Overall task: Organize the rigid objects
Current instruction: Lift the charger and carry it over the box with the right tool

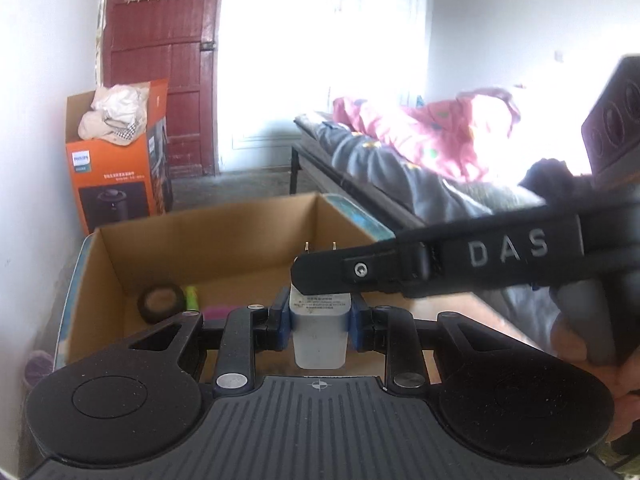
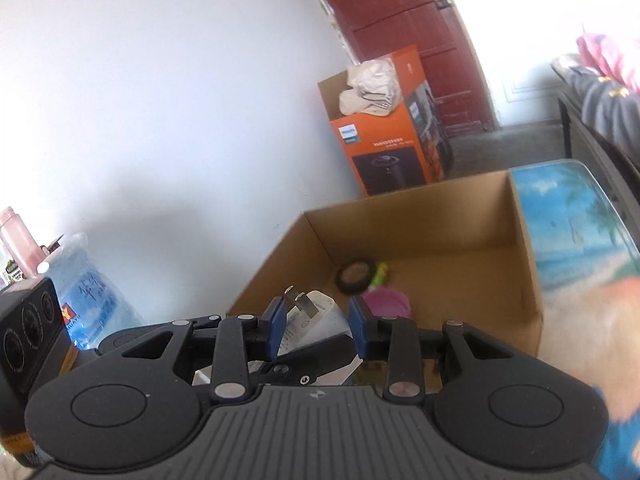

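Left tool [image 1: 320, 322] clamps a white charger plug [image 1: 319, 332] between its blue pads [image 1: 282, 326], prongs up, pads pressed on both flat sides, so the grip looks firm. It is held over the near edge of an open cardboard box [image 1: 208, 248], probably the collection bin. Inside, at the back left corner, lie a roll of dark tape [image 1: 161, 303], a yellow-green marker [image 1: 191, 296] and something magenta [image 1: 215, 314], half hidden behind the tool's linkage. Right tool's finger crosses in from the right, its tip over the plug's top; whether it touches, cannot tell. Beyond: orange carton [image 1: 116, 168] stuffed with cloth, red door [image 1: 164, 68], bed [image 1: 400, 168] with pink bedding. Right wrist view: right tool [image 2: 316, 330] stands at a narrow gap, with the white plug seen between its pads; the pads do not appear to press it, and the left tool's black finger sits below, so I judge the left is the carrier. Cardboard box straight ahead on a counter [image 2: 576, 240] with a beach-print cover; tape, marker and a pink lid-like piece [image 2: 388, 300] grouped at the back wall. Water jug [image 2: 92, 288] to the left. Likely reason for the height: clearing the box wall before dropping the plug in.
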The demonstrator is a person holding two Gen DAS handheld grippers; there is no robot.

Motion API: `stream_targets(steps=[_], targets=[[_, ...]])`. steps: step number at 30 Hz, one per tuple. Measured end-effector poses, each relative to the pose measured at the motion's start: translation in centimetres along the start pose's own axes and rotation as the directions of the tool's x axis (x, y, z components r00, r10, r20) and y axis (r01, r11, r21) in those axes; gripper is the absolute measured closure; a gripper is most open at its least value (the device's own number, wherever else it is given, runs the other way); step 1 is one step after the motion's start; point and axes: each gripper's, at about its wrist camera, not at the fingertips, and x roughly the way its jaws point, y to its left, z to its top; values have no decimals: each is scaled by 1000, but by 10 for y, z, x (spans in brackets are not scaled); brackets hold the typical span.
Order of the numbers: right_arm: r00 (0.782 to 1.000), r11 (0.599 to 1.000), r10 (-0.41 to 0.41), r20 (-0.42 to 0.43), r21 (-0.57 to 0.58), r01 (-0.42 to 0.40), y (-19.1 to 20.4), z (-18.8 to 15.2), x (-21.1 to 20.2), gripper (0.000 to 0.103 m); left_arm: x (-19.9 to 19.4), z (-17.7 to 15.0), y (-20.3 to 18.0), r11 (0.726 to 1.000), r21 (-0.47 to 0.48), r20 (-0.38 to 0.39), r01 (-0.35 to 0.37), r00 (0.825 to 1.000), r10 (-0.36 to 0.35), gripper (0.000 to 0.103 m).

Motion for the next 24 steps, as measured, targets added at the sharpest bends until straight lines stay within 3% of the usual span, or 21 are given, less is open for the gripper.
stream_targets(steps=[4, 8, 13, 18, 24], targets=[[999, 1000, -8, -48, -13, 7, -6, 38, 31, 66, 29, 32, 24, 999, -39, -58, 2, 998, -4, 77], [991, 999, -25, -129, 22, 28, -26, 67, 77, 66, 73, 48, 47, 996, -90, -166, -23, 986, 8, 77], [972, 996, -53, -227, 60, 68, -59, 84, 135, 66, 133, 57, 76, 987, -156, -307, -43, 952, -7, 77], [951, 987, -31, -308, 141, 78, -101, 85, 181, 66, 180, 58, 91, 977, -191, -401, -94, 916, 10, 77], [933, 984, -40, -357, 150, 100, -123, 83, 215, 66, 212, 55, 90, 982, -126, -459, -143, 886, 70, 77]])
